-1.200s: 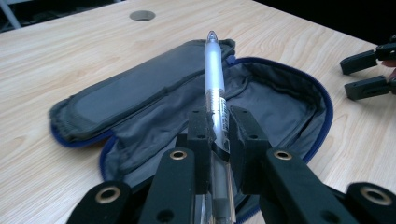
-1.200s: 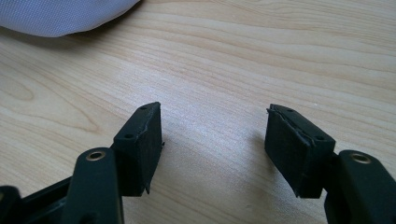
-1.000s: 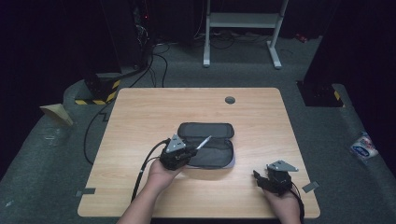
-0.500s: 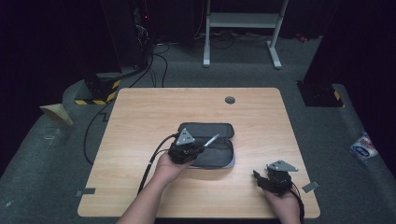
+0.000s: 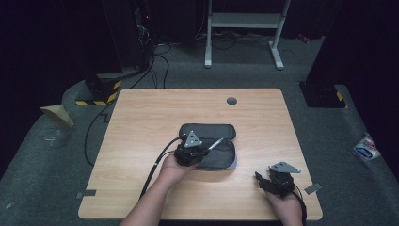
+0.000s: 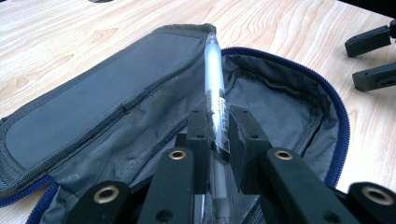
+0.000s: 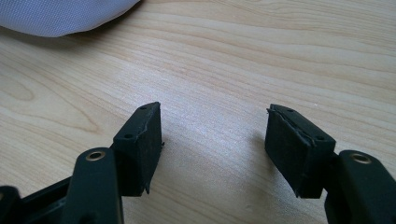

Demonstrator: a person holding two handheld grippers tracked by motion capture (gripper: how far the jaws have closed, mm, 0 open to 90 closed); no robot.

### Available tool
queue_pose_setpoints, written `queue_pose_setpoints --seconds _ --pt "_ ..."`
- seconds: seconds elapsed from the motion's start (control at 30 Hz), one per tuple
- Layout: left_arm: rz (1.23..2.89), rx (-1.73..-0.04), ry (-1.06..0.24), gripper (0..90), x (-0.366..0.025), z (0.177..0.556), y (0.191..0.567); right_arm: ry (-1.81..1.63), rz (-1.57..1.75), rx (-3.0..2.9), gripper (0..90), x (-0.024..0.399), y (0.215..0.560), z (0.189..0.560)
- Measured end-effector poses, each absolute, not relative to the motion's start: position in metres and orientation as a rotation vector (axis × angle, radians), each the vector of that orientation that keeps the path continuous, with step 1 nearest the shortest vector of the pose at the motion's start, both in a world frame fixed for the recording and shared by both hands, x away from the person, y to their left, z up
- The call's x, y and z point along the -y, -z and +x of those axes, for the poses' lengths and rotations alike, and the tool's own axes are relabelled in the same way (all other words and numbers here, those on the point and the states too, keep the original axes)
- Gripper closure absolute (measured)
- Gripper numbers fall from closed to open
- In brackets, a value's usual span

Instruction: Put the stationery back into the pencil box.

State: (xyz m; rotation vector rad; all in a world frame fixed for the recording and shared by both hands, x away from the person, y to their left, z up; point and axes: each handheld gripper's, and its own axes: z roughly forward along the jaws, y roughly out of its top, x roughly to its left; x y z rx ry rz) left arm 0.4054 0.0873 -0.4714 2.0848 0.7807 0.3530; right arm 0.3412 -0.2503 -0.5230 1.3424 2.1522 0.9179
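Observation:
A dark grey pencil case (image 5: pixel 211 141) with a blue zip lies unzipped and spread open at the table's middle. In the left gripper view its grey lining (image 6: pixel 261 105) and flat lid (image 6: pixel 102 93) lie just below my jaws. My left gripper (image 5: pixel 190 149) (image 6: pixel 215 126) is shut on a clear plastic pen (image 6: pixel 214 84) (image 5: pixel 215 143), which points forward over the open case. At the table's front right my right gripper (image 5: pixel 275 181) (image 7: pixel 212 140) stands open just above bare wood, nothing between its pads. Its two jaws also appear at the top right of the left gripper view.
The wooden table (image 5: pixel 141 122) has a round grey cable grommet (image 5: pixel 231 100) near its back edge. A pale grey edge of the case (image 7: pixel 60 16) shows at the right gripper view's top left. Cables, a stand and dark floor surround the table.
My left gripper has carried the pen rightward, from the case's left end to over its open middle. The right gripper has stayed still.

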Motion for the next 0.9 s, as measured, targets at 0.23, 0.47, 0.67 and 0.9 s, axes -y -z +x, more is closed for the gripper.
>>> queue_pose_setpoints --seconds 0.23,0.47,0.67,0.9 --pt "2.056 -0.801 -0.340 70.1 -0.090 0.405 0.469 -0.917 1.340 -2.152 36.2 0.250 0.523 0.341" --pt "2.033 -0.836 -0.347 65.8 -0.098 0.404 0.470 -0.918 1.342 -2.152 36.2 0.250 0.523 0.341" --pt "2.009 -0.880 -0.382 57.2 -0.106 0.400 0.471 -0.918 1.342 -2.152 36.2 0.250 0.523 0.341" --pt "1.954 -0.957 -0.404 40.0 -0.125 0.394 0.473 -0.916 1.341 -2.151 36.1 0.250 0.523 0.341"
